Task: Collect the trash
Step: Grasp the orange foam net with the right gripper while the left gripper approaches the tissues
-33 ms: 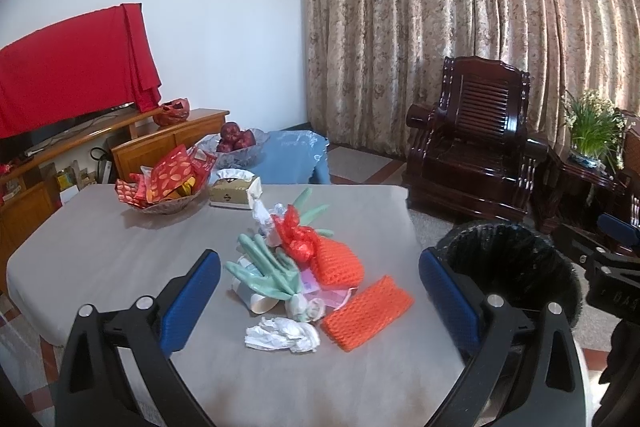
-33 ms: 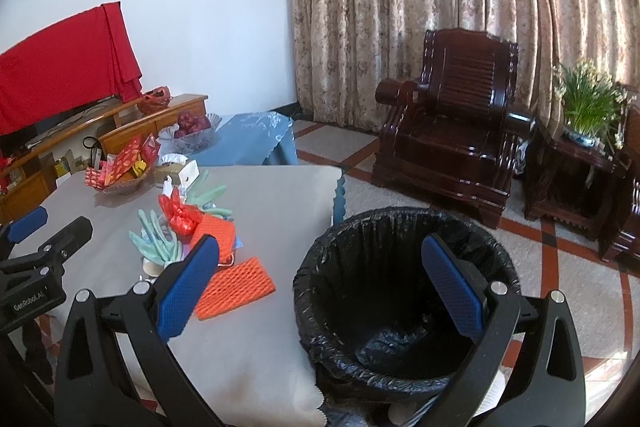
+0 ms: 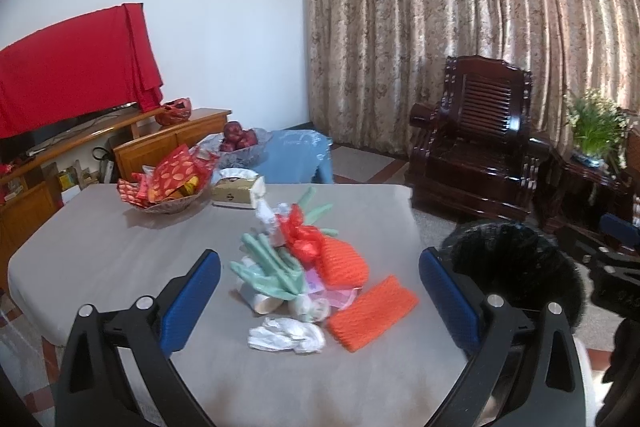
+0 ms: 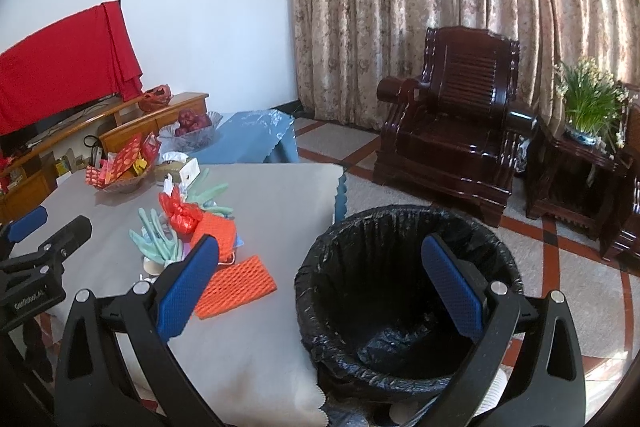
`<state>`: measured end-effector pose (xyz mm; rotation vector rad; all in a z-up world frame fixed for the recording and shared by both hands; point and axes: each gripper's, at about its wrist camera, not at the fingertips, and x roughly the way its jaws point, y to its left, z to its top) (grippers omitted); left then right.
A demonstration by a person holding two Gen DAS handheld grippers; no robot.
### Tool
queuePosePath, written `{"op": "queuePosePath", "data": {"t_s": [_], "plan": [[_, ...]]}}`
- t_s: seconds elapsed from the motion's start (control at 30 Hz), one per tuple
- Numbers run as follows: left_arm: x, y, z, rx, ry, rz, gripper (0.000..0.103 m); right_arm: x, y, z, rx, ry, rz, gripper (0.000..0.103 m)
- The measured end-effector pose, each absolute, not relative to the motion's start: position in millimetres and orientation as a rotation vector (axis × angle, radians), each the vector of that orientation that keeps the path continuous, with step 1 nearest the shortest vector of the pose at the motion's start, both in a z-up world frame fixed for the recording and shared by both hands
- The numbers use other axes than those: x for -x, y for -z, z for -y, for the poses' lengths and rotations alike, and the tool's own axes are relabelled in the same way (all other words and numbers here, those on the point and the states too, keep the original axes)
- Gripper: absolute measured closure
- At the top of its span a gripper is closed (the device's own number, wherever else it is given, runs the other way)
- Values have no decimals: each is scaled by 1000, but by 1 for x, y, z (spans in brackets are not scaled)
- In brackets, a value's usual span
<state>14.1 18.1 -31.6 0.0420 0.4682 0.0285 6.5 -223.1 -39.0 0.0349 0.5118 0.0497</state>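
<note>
Trash lies heaped near the right edge of the grey-clothed table, in a room with drawn curtains and a dark wooden armchair. The left gripper hovers over the heap, jaws apart; the right gripper, also spread and empty, hangs over the black-lined bin beside the table's right edge.

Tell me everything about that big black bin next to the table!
The bin is round and lined with a shiny, crinkled black plastic bag folded over its rim. It stands upright on the tiled floor, close against the corner of the grey-covered table. What shows of its inside looks empty. Nothing grips it; the right claw hangs open above it.
</note>
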Motion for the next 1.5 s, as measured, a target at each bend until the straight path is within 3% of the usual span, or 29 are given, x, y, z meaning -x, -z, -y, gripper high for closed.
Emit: {"op": "queuePosePath", "data": {"t_s": [0.47, 0.8, 1.13, 1.3, 1.4, 1.47, 1.5], "plan": [[-55, 97, -97, 31, -166, -571, 6, -73, 97, 136, 24, -306, -578, 5], [-72, 141, -112, -15, -185, -635, 9, -121, 176, 96, 76, -307, -742, 6], [-90, 164, -114, 25, -151, -718, 13, -151, 215, 90, 102, -254, -889, 6], [-93, 175, -108, 49, -108, -772, 13, -156, 216, 89, 74, -332, -902, 25], [-98, 181, -103, 61, -91, -798, 13, -150, 212, 82, 74, -403, -894, 50], [-100, 185, -98, 54, -81, -810, 13, -148, 209, 79, 63, -460, -902, 72], [-102, 187, -96, 49, -74, -817, 13, -148, 208, 78, 60, -472, -904, 75]]}}
